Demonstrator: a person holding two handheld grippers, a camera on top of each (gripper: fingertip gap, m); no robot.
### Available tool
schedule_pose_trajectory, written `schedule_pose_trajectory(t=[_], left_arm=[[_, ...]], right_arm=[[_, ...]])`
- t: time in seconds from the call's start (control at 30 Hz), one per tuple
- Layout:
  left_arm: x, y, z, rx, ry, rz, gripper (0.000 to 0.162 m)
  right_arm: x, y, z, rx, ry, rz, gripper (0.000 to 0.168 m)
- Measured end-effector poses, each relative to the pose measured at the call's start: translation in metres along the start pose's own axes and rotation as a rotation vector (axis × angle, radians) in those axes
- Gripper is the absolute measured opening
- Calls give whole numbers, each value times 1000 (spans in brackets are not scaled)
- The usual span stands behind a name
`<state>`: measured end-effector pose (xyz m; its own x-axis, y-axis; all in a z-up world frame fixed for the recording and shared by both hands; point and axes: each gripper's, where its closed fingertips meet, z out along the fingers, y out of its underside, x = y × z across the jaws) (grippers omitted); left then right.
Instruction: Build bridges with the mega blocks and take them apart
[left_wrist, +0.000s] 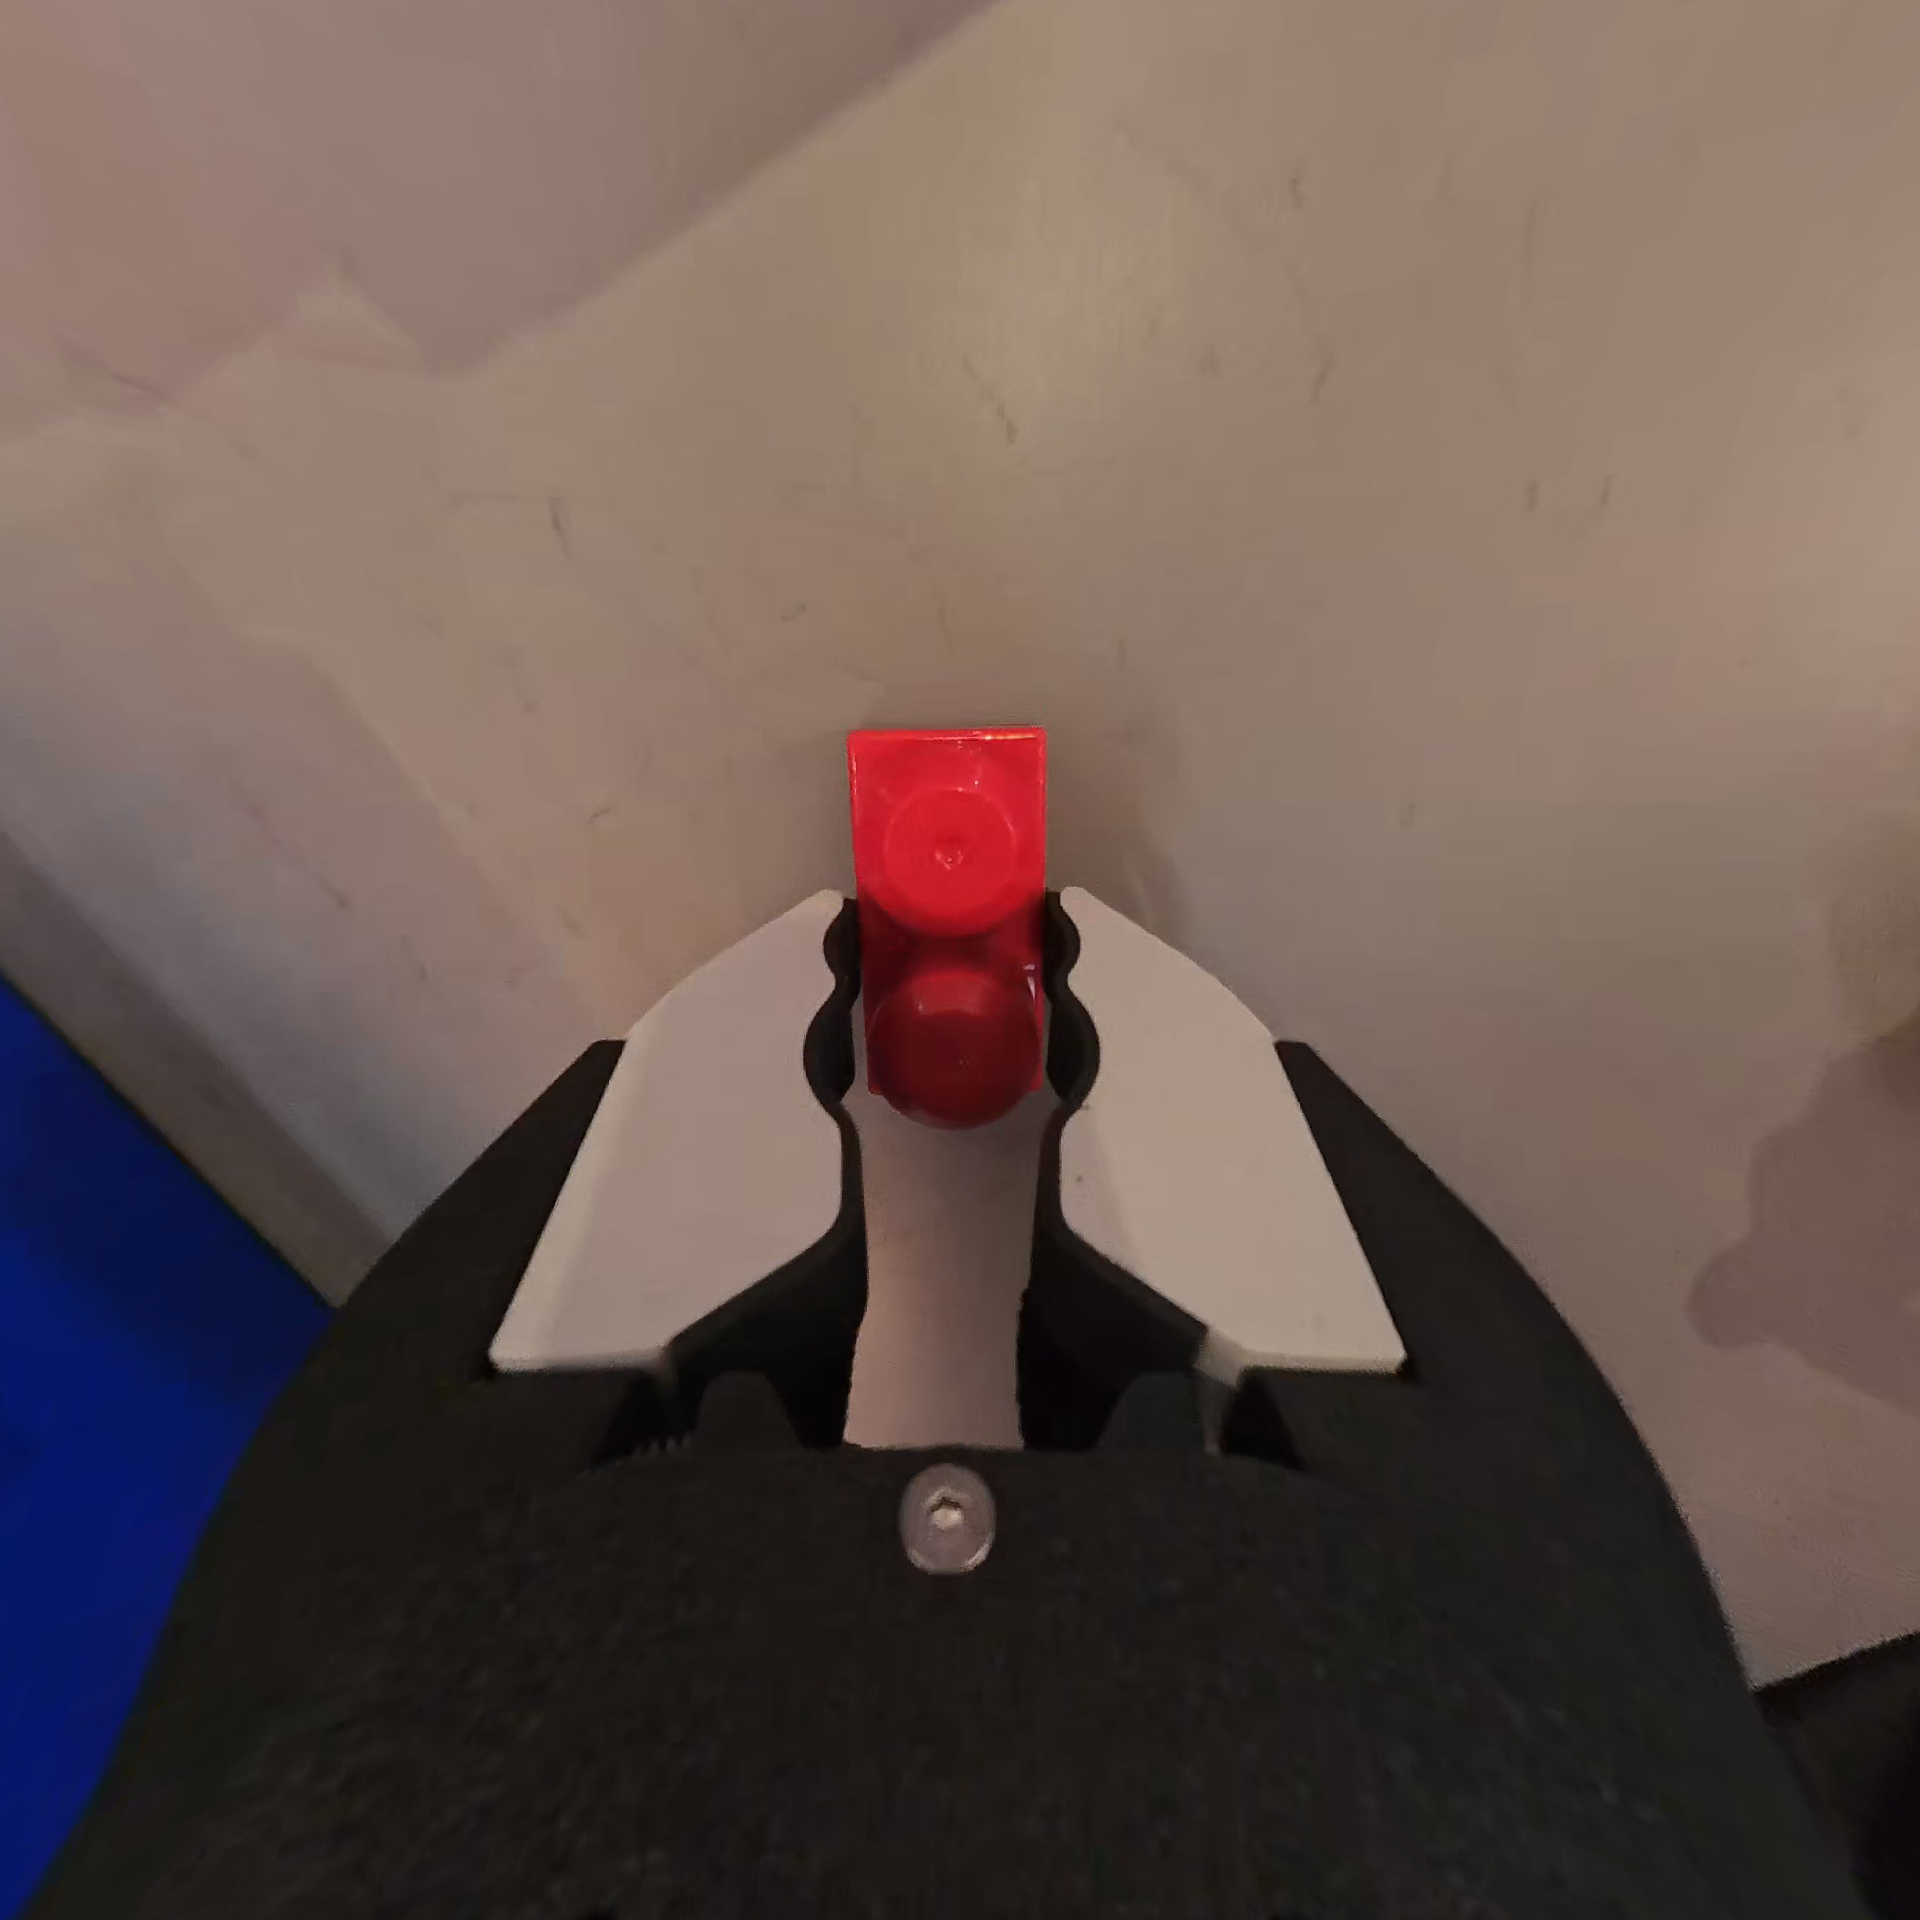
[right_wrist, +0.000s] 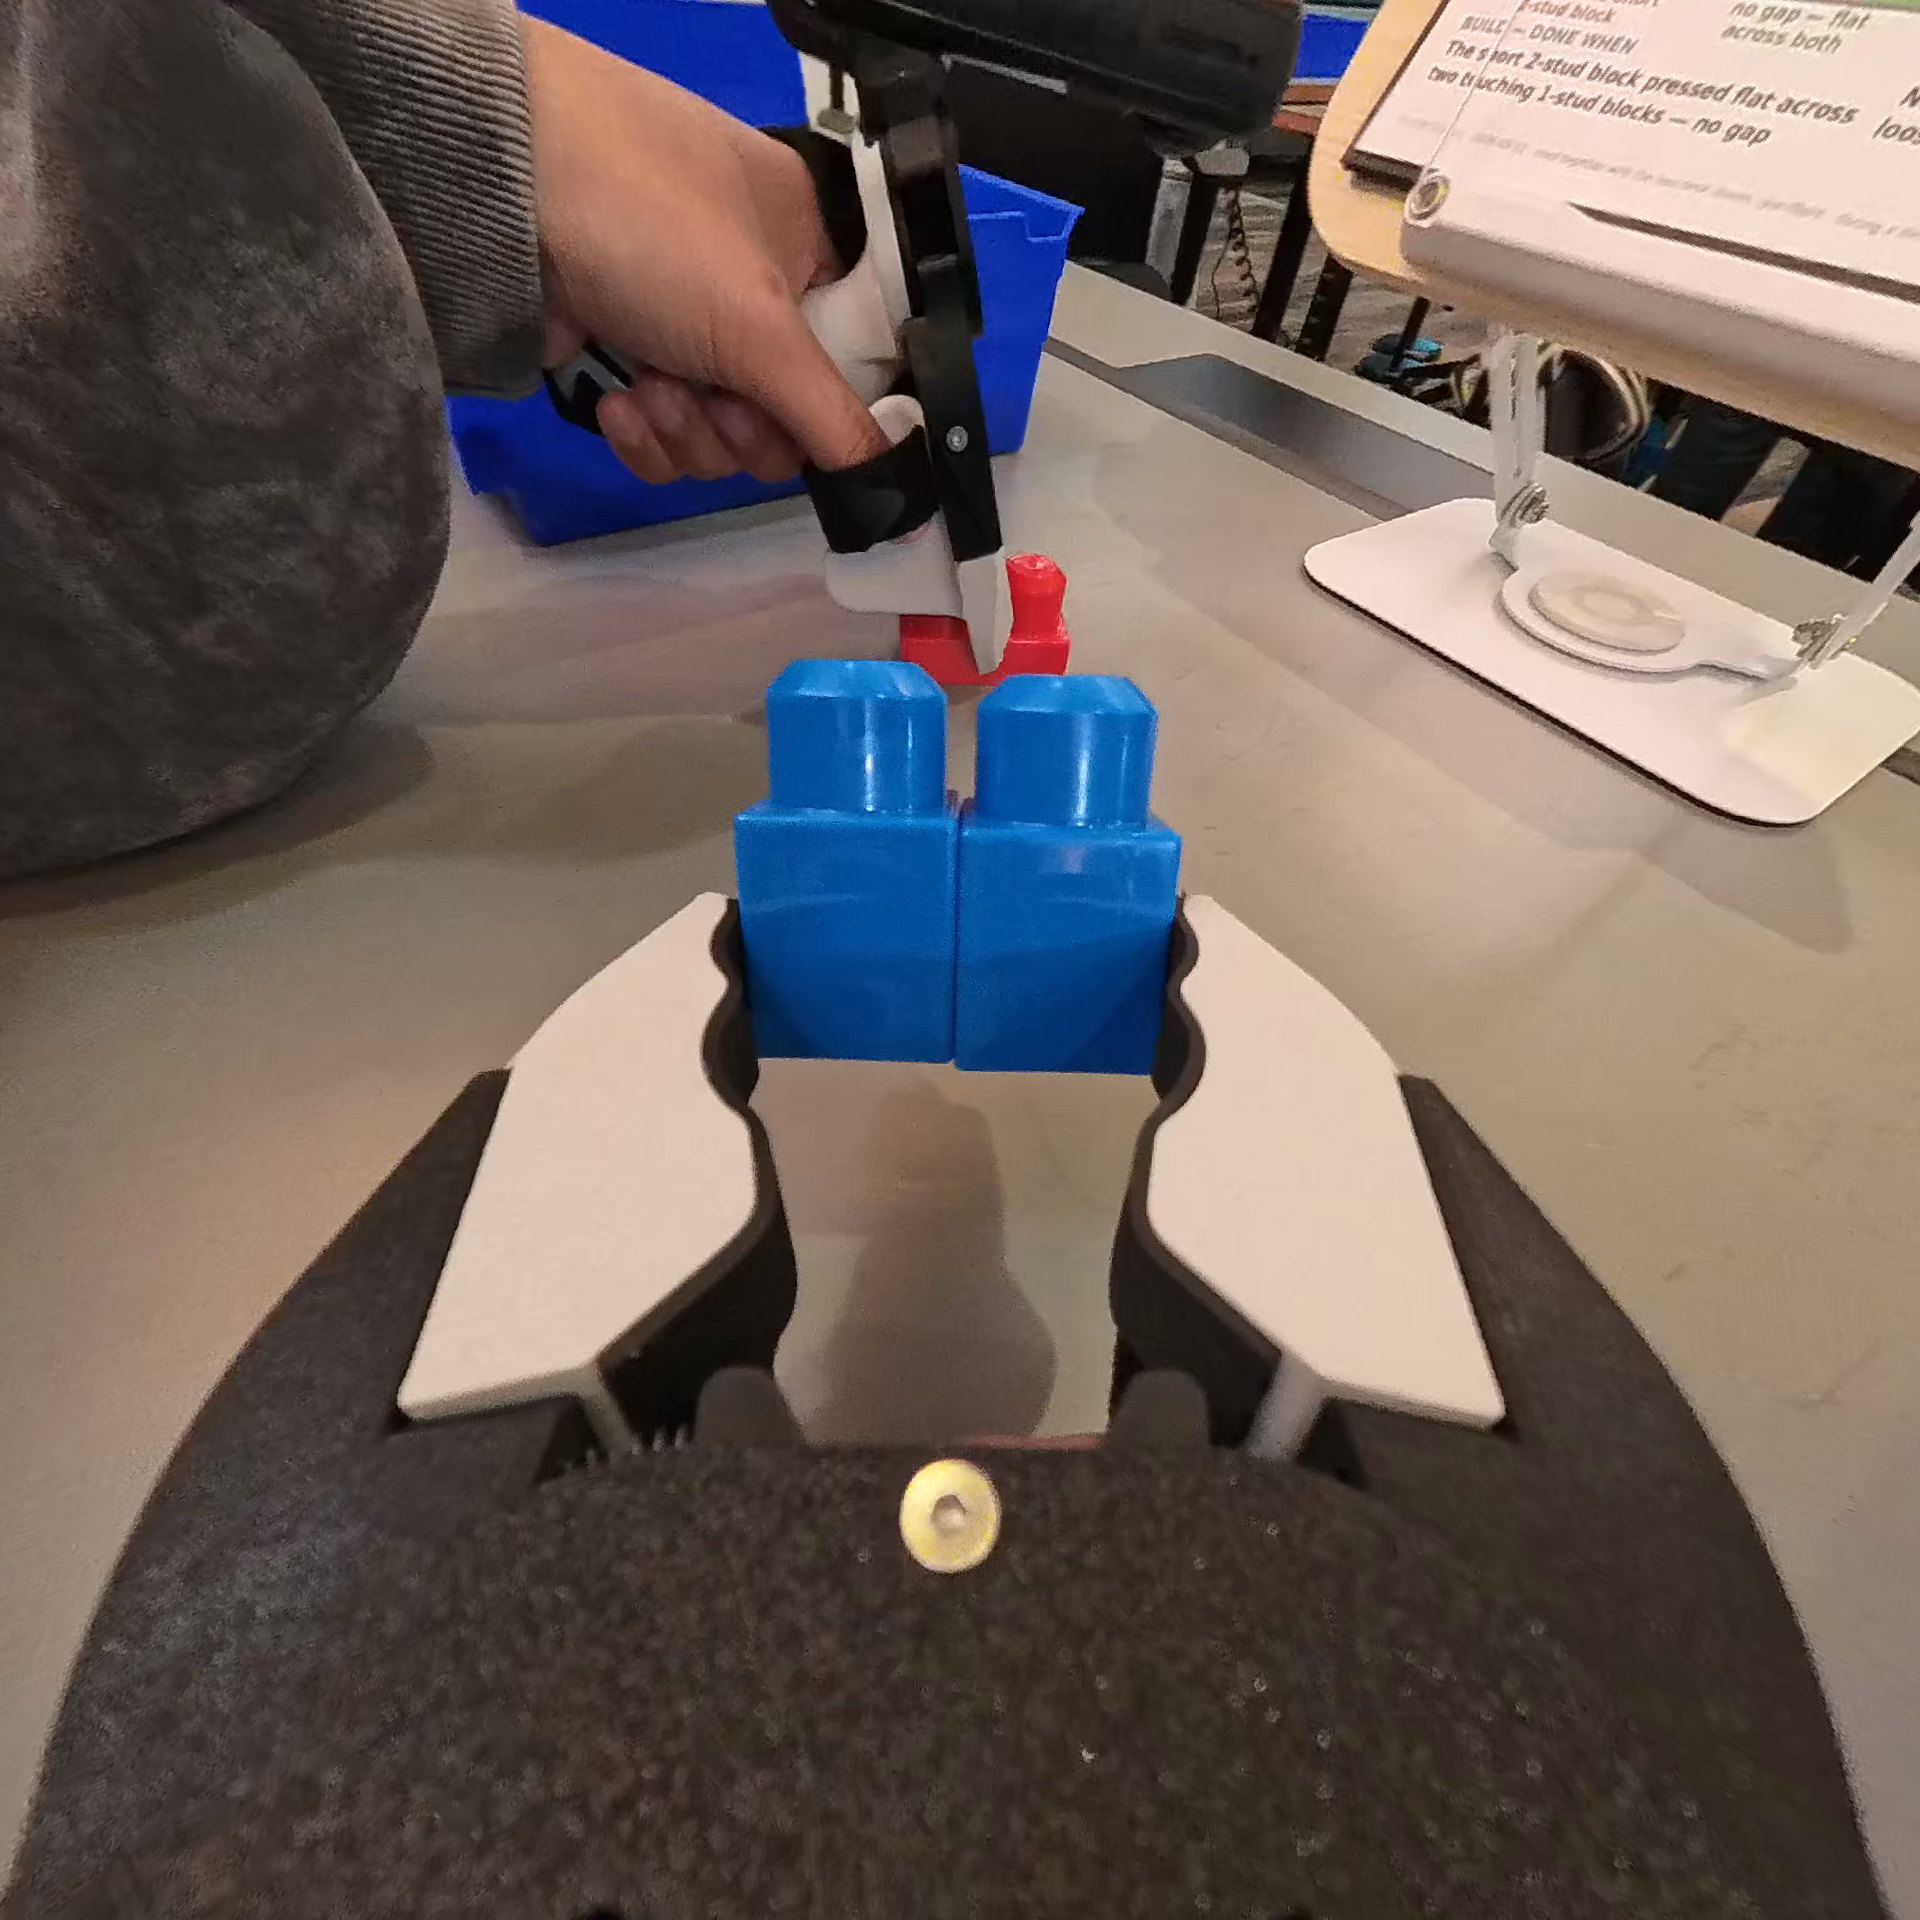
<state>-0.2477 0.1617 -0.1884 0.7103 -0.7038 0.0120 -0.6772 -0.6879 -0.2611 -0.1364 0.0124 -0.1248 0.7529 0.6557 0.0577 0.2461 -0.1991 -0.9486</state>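
Light was warm and dim in the left wrist view, brighter and cooler in the right. Soft shadows pooled on the worktop (right_wrist: 1455, 1039) beneath the blue blocks (right_wrist: 956, 935). Glare streaked the red block (left_wrist: 945, 821). Wide-angle bending curved the edges; the nearest foreground was blurred.

Printed text, black w/ some red, on white instruction sheet (right_wrist: 1683, 94) propped on white tilted stand (right_wrist: 1621, 644), top right of right wrist view; cut off by frame edge. No writing on blocks, grippers, bin. Left wrist view: none.
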Motion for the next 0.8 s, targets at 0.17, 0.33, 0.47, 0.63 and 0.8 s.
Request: schedule_pose_trajectory(t=[0.17,0.33,0.47,0.63,0.8], left_arm=[[7,2,-17,72,142,-26,33],[42,-8,-89,304,489,-69,33],[85,-10,-137,377,643,-3,33],[119,-7,-150,377,694,70,33],[125,-8,-143,374,728,60,33]], right_arm=[[2,2,2,-15,10,-14,75],[17,5,8,-77,77,-111,75],[25,-8,19,-137,140,-287,76],[19,-31,32,-152,158,-392,76],[13,-41,34,-158,161,-427,76]])
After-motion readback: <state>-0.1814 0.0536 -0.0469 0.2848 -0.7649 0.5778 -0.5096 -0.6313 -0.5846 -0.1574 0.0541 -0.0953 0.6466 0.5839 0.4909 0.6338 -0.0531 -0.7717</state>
